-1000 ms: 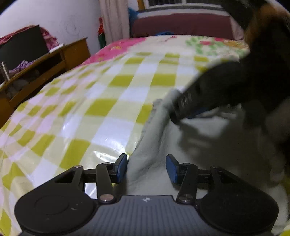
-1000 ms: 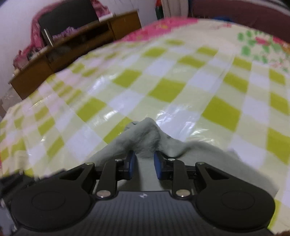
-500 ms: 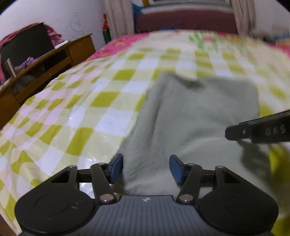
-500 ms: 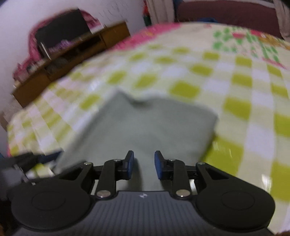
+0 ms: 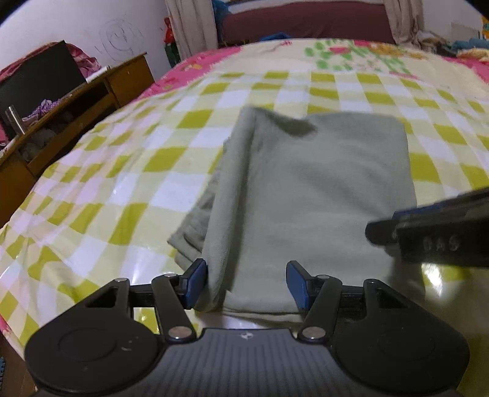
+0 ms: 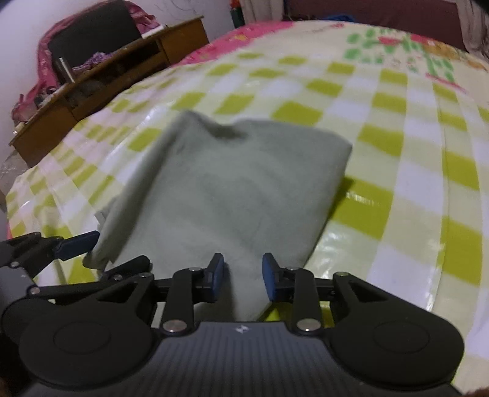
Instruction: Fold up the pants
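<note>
The grey-green pants (image 5: pixel 305 195) lie folded into a rough rectangle on the checked bed cover, with layered edges along their left side. They also show in the right wrist view (image 6: pixel 232 189). My left gripper (image 5: pixel 246 282) is open and empty at the pants' near edge, the cloth's left fold between its fingers. My right gripper (image 6: pixel 241 276) is open and empty just above the near edge. The right gripper shows at the right edge of the left wrist view (image 5: pixel 428 232). The left gripper shows at the left edge of the right wrist view (image 6: pixel 61 250).
The bed (image 5: pixel 128 171) has a glossy yellow-green and white checked cover, pink and floral farther back. A wooden desk with clutter (image 5: pixel 76 100) stands to the left. A dark red headboard (image 5: pixel 305 21) and curtains are at the back.
My right gripper let go of the bunched cloth and pulled back toward the near edge. The pants now lie flat and folded. My left gripper backed away too and stays open.
</note>
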`<move>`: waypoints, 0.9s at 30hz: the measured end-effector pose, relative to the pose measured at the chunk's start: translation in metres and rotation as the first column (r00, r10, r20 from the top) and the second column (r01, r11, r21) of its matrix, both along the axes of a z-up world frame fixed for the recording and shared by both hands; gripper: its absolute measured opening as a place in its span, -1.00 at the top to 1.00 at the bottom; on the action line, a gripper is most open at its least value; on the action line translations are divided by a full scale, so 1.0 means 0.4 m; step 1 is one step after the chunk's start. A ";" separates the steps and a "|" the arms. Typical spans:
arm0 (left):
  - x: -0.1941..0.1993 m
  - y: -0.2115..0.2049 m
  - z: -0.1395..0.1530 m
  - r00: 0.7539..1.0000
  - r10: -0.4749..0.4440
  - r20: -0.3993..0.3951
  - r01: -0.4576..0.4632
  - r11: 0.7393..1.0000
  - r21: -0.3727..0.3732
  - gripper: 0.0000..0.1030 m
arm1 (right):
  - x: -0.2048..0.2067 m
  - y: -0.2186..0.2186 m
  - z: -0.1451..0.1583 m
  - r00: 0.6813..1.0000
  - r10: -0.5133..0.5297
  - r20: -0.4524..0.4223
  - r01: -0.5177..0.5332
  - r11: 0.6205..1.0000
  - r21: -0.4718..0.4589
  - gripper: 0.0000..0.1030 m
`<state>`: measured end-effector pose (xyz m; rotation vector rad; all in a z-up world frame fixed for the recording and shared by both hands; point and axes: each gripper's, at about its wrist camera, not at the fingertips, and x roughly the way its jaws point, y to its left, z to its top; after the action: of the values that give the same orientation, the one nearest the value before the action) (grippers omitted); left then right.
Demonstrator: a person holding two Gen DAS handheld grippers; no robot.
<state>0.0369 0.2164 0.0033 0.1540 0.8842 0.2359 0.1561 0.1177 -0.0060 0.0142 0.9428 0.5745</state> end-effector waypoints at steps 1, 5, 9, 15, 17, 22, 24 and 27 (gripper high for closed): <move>-0.002 -0.001 -0.002 1.000 0.000 -0.003 0.000 1.000 0.004 -0.37 | -0.006 -0.003 0.007 1.000 -0.004 0.003 0.004 1.000 0.010 0.42; -0.009 -0.002 0.008 1.000 0.007 -0.002 -0.007 1.000 0.001 -0.37 | -0.019 -0.015 0.023 1.000 -0.007 0.008 0.006 0.999 0.040 0.41; -0.014 -0.002 0.010 1.000 0.012 -0.001 -0.012 1.000 -0.002 -0.37 | -0.025 -0.019 0.021 1.000 -0.011 0.003 0.011 0.999 0.046 0.40; -0.015 -0.006 0.007 1.000 0.011 -0.004 -0.011 1.000 0.003 -0.37 | -0.027 -0.025 0.015 1.000 -0.010 -0.010 0.011 0.998 0.058 0.39; -0.014 -0.006 0.006 1.000 0.012 -0.005 -0.012 1.000 0.003 -0.37 | -0.027 -0.026 0.013 1.000 -0.011 -0.011 0.012 0.998 0.063 0.39; -0.014 -0.008 0.003 1.000 0.016 -0.008 -0.016 1.000 0.006 -0.37 | -0.031 -0.030 0.009 1.000 -0.016 -0.015 0.017 0.997 0.071 0.39; -0.014 -0.008 0.001 1.000 0.018 -0.008 -0.018 1.000 0.005 -0.37 | -0.032 -0.030 0.009 1.000 -0.017 -0.015 0.018 0.997 0.072 0.38; -0.014 -0.009 -0.003 1.000 0.028 -0.007 -0.028 1.000 0.002 -0.41 | -0.033 -0.032 0.005 1.000 -0.019 -0.017 0.020 0.997 0.077 0.37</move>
<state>0.0312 0.2128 0.0021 0.1437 0.8935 0.2627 0.1427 0.1051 -0.0040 0.0970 0.9354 0.5935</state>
